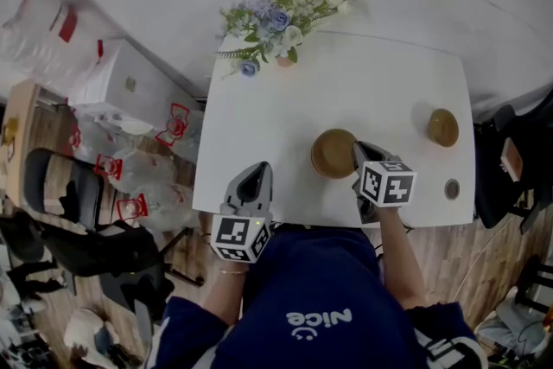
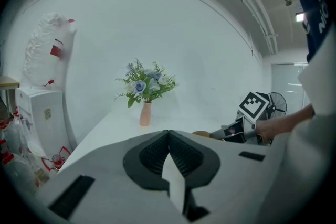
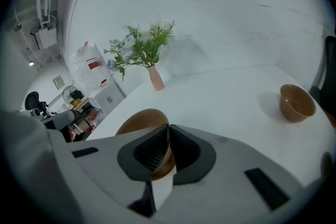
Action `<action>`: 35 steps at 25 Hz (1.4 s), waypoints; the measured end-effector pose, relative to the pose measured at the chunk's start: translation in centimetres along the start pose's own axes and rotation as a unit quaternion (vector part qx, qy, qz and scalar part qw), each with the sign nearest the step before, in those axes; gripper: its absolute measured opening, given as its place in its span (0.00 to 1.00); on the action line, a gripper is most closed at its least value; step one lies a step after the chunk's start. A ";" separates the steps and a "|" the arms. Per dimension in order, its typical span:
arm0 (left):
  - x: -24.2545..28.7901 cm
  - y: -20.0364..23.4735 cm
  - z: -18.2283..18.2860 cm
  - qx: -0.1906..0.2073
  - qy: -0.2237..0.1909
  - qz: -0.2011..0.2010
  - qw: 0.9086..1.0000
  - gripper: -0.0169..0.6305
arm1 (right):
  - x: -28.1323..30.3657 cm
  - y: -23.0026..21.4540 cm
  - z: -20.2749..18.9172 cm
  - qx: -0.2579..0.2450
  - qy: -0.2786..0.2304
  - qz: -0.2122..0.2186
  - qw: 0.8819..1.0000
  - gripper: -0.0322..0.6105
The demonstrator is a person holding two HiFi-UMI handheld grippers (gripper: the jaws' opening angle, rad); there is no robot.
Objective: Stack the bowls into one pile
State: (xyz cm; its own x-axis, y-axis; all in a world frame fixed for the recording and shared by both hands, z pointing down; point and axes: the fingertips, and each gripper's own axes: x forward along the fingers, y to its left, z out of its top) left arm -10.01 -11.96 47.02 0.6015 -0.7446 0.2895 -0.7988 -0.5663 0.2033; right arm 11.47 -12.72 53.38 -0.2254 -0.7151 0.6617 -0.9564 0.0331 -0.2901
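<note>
Right gripper (image 3: 168, 127) fingers clamped on bowl (image 1: 333, 153) rim. Left gripper (image 1: 257, 170) fingers together, empty, over the counter (image 1: 259, 117) near edge. Second bowl (image 1: 442, 127) sits far right, flowers (image 1: 276, 17) at the back edge, open counter between.

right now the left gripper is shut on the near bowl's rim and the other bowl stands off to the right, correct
Not quite: the right gripper is the one shut on the near bowl at its rim, as the right gripper view shows. The left gripper is shut on nothing. The other bowl does stand off to the right.
</note>
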 end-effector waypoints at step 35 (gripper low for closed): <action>0.1 0.0 0.2 0.002 0.000 0.005 1.000 0.05 | 1.2 1.4 -1.1 -0.134 0.011 -0.008 0.991 0.31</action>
State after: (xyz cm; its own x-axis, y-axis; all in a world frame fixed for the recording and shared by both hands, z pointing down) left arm -9.94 -12.13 46.91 0.5931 -0.7505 0.2916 -0.8050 -0.5599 0.1962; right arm 9.66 -12.77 54.60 -0.2112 -0.7014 0.6808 -0.9742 0.2077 -0.0882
